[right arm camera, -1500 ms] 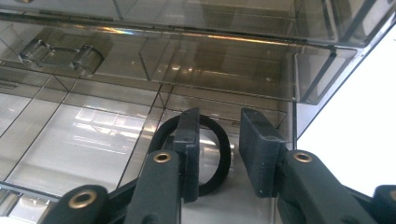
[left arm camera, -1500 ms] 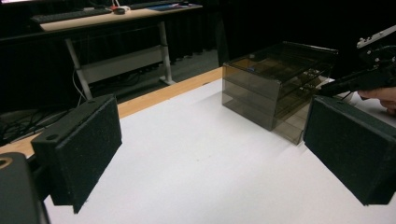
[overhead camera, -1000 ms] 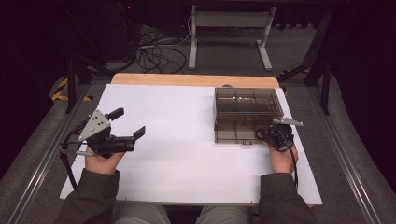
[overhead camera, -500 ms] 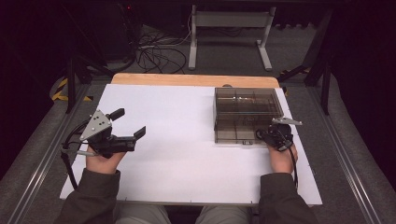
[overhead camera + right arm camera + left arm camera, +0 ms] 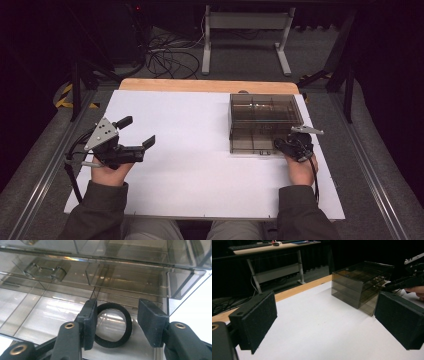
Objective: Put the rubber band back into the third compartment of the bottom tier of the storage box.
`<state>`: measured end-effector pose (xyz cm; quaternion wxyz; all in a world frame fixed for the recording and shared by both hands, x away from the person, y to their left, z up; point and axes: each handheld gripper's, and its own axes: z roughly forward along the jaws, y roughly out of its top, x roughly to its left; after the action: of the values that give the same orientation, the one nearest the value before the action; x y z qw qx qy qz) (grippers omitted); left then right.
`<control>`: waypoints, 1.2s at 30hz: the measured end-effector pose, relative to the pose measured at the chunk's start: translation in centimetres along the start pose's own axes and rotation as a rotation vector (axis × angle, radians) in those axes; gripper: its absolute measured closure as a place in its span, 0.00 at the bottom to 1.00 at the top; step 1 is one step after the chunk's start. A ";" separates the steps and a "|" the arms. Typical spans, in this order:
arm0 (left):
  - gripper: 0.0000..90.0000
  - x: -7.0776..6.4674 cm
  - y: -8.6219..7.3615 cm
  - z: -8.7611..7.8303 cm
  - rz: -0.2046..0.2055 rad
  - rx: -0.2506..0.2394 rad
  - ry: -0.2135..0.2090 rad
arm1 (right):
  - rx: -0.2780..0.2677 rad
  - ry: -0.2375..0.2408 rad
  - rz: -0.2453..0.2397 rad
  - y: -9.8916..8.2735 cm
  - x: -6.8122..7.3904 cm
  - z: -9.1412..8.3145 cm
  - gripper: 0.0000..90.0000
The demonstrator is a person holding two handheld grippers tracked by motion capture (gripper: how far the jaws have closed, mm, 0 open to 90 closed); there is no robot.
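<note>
A black hair tie (image 5: 112,325) lies on the floor of a pulled-out drawer at the near right of a smoky clear plastic drawer box (image 5: 265,122) on the white table (image 5: 190,165). The right gripper (image 5: 116,320) straddles it, jaws partly apart, the left pad seeming to touch the band, the right pad clear; nothing is gripped. Closing here could pinch one edge only, so the loop might flip or slide away, or the pads might catch the drawer wall. The left gripper (image 5: 137,137) hangs wide open and empty over bare table, well apart.
</note>
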<state>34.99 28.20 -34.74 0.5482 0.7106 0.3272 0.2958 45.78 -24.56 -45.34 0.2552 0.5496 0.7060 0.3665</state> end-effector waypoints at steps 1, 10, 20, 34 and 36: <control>0.06 0.0 0.0 0.0 -0.003 -0.004 0.002 | -0.003 0.003 -0.001 0.0 0.0 0.0 0.56; 0.06 -0.1 0.2 -0.3 0.002 -0.013 0.003 | -0.027 0.020 -0.008 0.2 0.6 -0.5 0.52; 0.06 -0.1 0.3 -0.4 -0.001 -0.016 0.003 | -0.047 0.048 -0.014 0.3 1.0 -0.8 0.46; 0.06 0.0 0.4 -0.5 0.003 -0.017 0.003 | -0.066 0.082 -0.046 0.5 1.7 -1.3 0.40; 0.06 0.0 0.4 -0.5 0.001 -0.019 0.004 | -0.070 0.091 -0.051 0.6 1.8 -1.4 0.39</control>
<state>34.66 28.39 -34.27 0.5542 0.7048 0.3251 0.3006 44.53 -23.10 -43.95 0.2513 0.5050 0.7174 0.4088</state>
